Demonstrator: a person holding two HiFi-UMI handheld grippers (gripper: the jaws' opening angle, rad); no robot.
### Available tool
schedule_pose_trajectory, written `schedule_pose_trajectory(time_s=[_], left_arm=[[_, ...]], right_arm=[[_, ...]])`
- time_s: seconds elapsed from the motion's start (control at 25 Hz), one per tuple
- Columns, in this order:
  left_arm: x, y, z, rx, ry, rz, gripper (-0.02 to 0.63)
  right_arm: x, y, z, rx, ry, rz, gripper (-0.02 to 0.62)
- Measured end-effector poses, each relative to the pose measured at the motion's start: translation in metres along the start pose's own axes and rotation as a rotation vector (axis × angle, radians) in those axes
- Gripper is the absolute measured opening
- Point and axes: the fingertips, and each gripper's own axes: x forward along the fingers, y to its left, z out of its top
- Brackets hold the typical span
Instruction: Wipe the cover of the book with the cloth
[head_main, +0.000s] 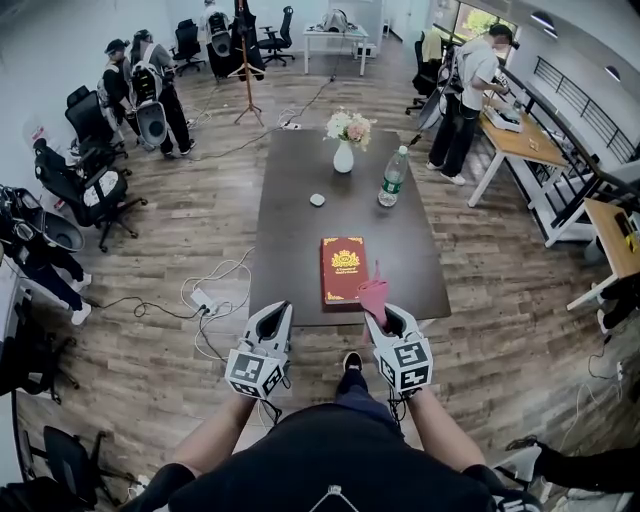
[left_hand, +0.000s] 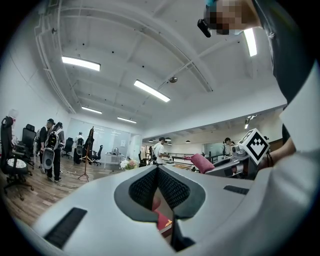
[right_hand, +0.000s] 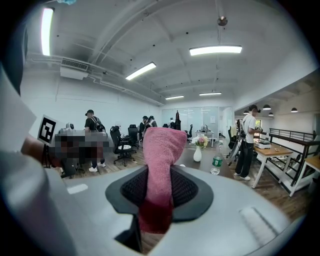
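Two grey grippers are held at the near end of a long, dark, matte table (head_main: 300, 215), each carrying a cube printed with black-and-white square markers. The left gripper (left_hand: 158, 174) has its ribbed black pads pressed together with nothing between them. Below the pads only a sliver of red cover with a glint of gold shows. The right gripper (right_hand: 159, 175) is clamped on the cloth (right_hand: 162, 150), a soft pink terry piece that rises from the jaws as a folded column, its tail hanging beneath. The book (head_main: 343, 268) lies flat on the table just ahead of the grippers. It is a red rectangle with a gold emblem and lines of gold writing too small to read. The cloth's tip stands just beside the book's right edge, and whether they touch cannot be told. Farther along stand a clear bottle (head_main: 393, 178) with a green label, its print unreadable, and a white vase (head_main: 344, 157) of pale flowers. A small pale disc (head_main: 317, 200) lies near them, too small to identify.
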Motion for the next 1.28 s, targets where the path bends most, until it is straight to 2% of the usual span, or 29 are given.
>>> schedule_pose_trajectory(time_s=[0.48, 1.28], left_arm=[[0.064, 0.023, -0.002, 0.011, 0.020, 0.012, -0.005], [0.213, 0.056, 0.000, -0.007, 0.061, 0.061, -0.005]], right_arm=[[0.055, -0.046, 0.017, 0.011, -0.006, 0.018, 0.117], [0.152, -0.167, 0.051, 0.037, 0.005, 0.064, 0.118]])
